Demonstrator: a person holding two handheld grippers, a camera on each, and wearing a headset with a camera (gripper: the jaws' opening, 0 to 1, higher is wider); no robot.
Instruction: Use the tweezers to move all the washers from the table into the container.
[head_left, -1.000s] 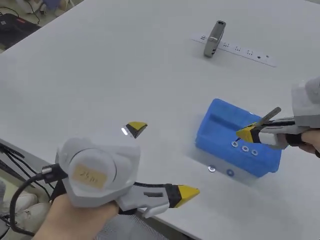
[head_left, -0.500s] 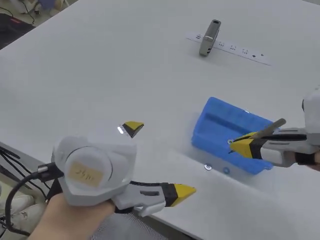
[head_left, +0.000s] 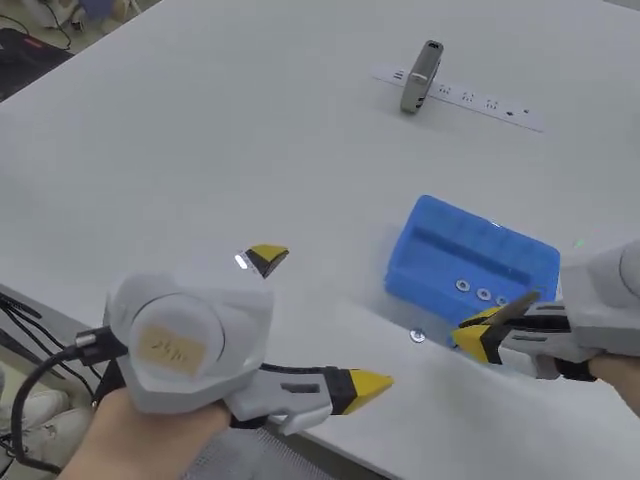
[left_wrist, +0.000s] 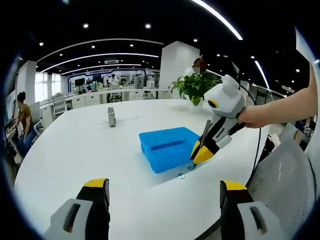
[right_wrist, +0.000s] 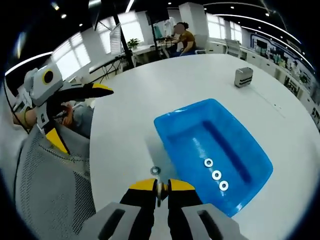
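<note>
Left tongs (head_left: 320, 320): released, jaws spread wide with nothing between them; held low over the near edge of the desk (head_left: 200, 130), well apart from the container.

Right tongs (right_wrist: 159, 186): clenched on the tweezers (head_left: 520, 303), jaws almost together. They are low over the desk, just outside the container's near wall, with the yellow tips pointing down at the desk top.

Tweezers: gripped partway along, the grey handle end sticking up and back past the tongs. The working end points down toward the loose washer (whether it touches, I cannot tell).

Container (head_left: 430, 240): blue, open-topped, shallow, sitting flat on the desk.

Washers (head_left: 484, 294): three lie in a short row on the container floor, nearer its near wall, flat and just apart from each other.

Loose washer (head_left: 417, 336): flat on the desk, outside the container and just beside its near wall. In the right gripper view it lies directly ahead of the tongs' tips.

Power strip (head_left: 480, 100): white, at the far side of the desk, well apart from the container.

Grey block (head_left: 420, 75): on the left end of the strip.
</note>
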